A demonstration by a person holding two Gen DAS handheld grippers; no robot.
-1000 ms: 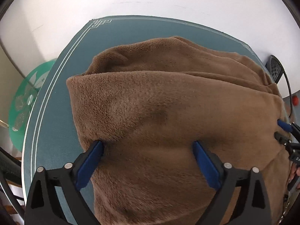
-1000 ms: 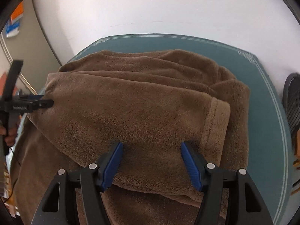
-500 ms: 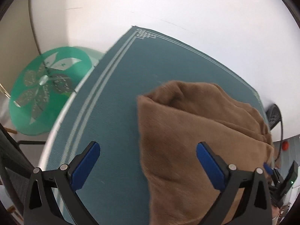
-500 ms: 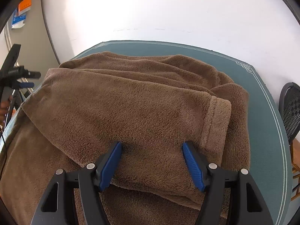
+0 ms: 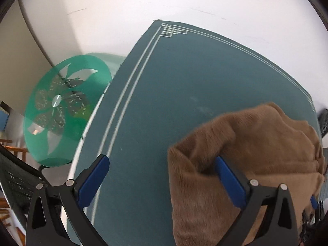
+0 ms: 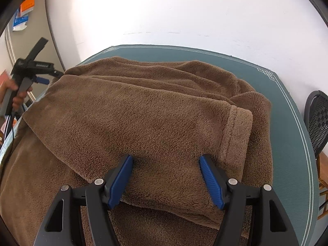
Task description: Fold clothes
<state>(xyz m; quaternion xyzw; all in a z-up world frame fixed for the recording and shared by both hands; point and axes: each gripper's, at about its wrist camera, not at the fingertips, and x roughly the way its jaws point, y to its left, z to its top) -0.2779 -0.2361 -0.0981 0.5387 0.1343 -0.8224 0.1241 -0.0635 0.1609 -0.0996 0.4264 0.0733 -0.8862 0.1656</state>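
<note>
A brown fleece garment (image 6: 143, 119) lies folded in layers on a teal table mat (image 6: 287, 143), with a sleeve cuff (image 6: 235, 135) on top at the right. My right gripper (image 6: 166, 162) is open just above the top layer, holding nothing. My left gripper (image 5: 162, 164) is open at the garment's left edge (image 5: 246, 153); its right finger (image 5: 227, 178) lies against the fleece and its left finger (image 5: 94, 178) is over bare mat (image 5: 164, 102). The left gripper also shows in the right wrist view (image 6: 44, 80), at the far left.
A green glass round table (image 5: 61, 106) stands left of the mat. A black mesh chair (image 6: 317, 123) stands at the right. A white wall runs behind the table. The mat's white border line (image 5: 127, 94) marks its left edge.
My left gripper has swung left, from above the middle of the garment to its left edge, so bare mat now fills its view. My right gripper has drawn back and up slightly.
</note>
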